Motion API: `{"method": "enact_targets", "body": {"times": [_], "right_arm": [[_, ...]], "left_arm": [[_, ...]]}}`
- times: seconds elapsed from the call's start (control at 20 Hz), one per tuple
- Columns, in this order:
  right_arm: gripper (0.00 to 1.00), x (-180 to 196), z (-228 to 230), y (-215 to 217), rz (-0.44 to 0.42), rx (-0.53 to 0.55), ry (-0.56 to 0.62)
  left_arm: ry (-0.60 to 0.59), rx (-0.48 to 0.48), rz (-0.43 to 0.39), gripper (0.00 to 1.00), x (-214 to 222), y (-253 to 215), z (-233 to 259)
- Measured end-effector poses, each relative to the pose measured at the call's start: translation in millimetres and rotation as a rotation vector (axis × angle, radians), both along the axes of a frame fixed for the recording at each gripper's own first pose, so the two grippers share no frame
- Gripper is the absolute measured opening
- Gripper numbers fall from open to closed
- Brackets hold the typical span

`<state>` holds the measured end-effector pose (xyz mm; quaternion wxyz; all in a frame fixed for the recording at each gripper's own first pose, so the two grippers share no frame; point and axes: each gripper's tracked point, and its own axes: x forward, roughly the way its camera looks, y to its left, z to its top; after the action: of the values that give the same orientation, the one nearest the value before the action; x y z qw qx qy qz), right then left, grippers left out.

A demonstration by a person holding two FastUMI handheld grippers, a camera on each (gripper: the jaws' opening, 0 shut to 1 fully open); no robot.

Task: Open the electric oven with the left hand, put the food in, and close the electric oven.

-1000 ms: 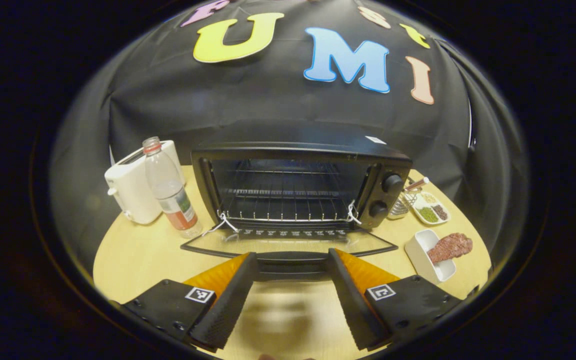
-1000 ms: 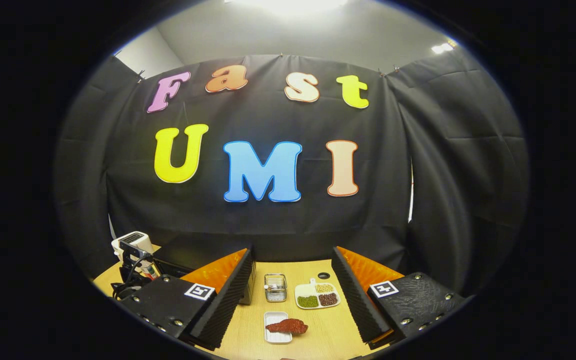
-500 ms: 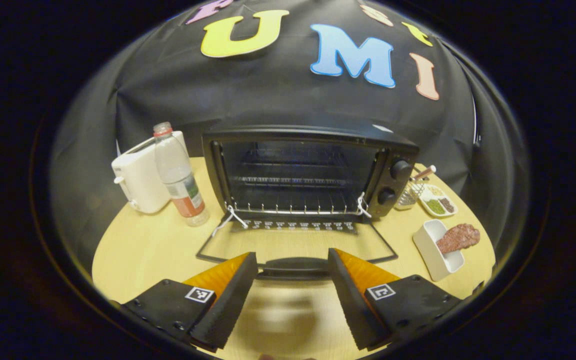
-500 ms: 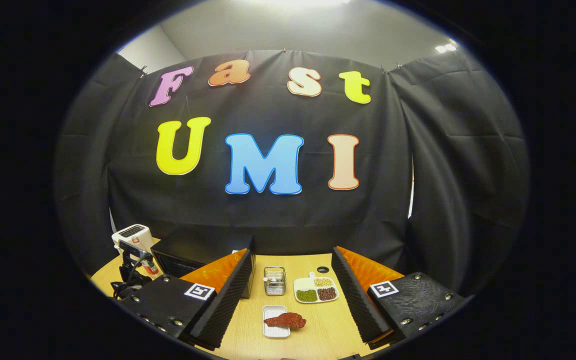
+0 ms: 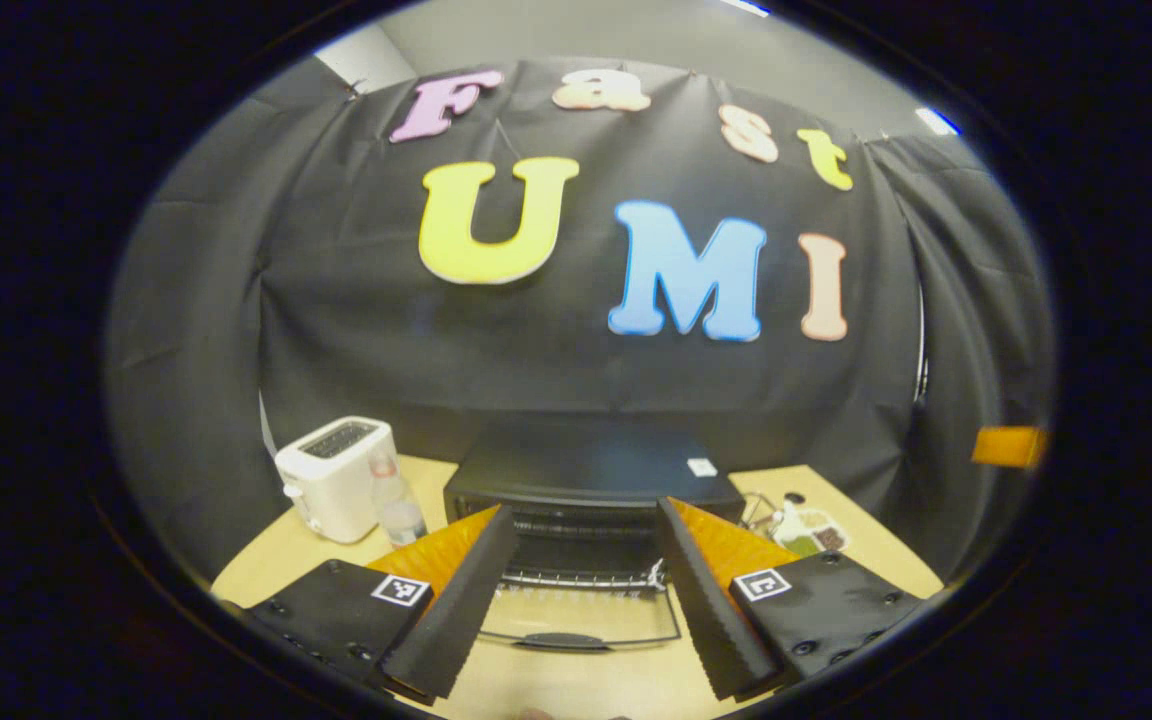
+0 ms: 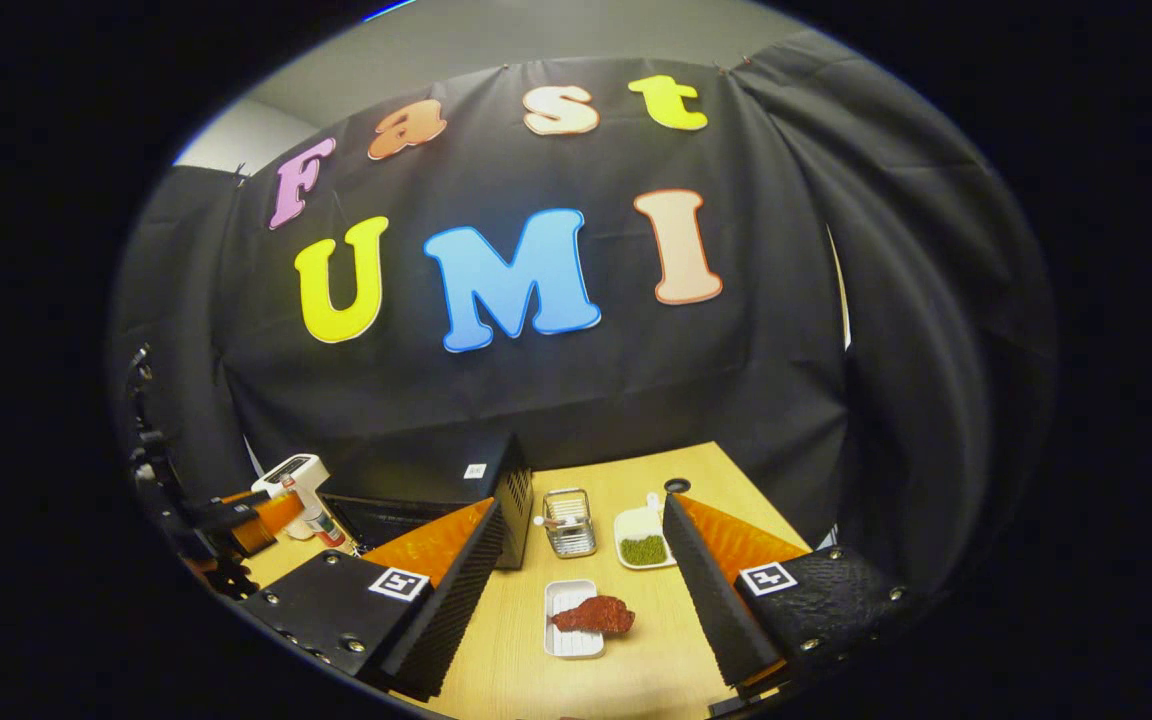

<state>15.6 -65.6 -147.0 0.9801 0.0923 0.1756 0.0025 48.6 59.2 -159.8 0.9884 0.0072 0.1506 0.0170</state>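
The black electric oven [image 5: 586,470] stands mid-table with its glass door [image 5: 576,620] folded down flat and the wire rack showing inside. My left gripper [image 5: 584,512] is open, back from the door handle [image 5: 561,640], nothing between its fingers. A reddish piece of meat [image 6: 593,615] lies in a white rectangular tray [image 6: 566,645] on the wooden table [image 6: 526,680], right of the oven [image 6: 501,480]. My right gripper [image 6: 586,505] hangs open above and short of the meat. The left gripper [image 6: 246,520] appears far off at the left of the right gripper view.
A white toaster [image 5: 336,480] and a plastic bottle [image 5: 398,505] stand left of the oven. Right of it are a small wire basket [image 6: 569,522] and a sectioned plate of beans [image 6: 644,540]. Black cloth walls close in the back and sides.
My left gripper has drawn back from the door handle and tipped upward; the door stays down. The right gripper has tilted and shifted, with the meat tray now more central between its fingers.
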Motion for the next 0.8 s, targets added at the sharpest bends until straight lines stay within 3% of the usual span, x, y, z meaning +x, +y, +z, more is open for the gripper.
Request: {"method": "enact_targets", "body": {"times": [0.3, 0.8], "right_arm": [[0.97, 7.3, -89.7, -36.2, -0.043, 0.241, 0.207], [0.94, 20.3, -229.9, -17.1, 0.096, 0.461, 0.484]], "left_arm": [[-0.161, -0.014, 0.008, 0.98, -12.3, -22.5, 83.6], [-0.111, 0.038, 0.125, 0.98, -29.5, -20.8, 70.3]]}}
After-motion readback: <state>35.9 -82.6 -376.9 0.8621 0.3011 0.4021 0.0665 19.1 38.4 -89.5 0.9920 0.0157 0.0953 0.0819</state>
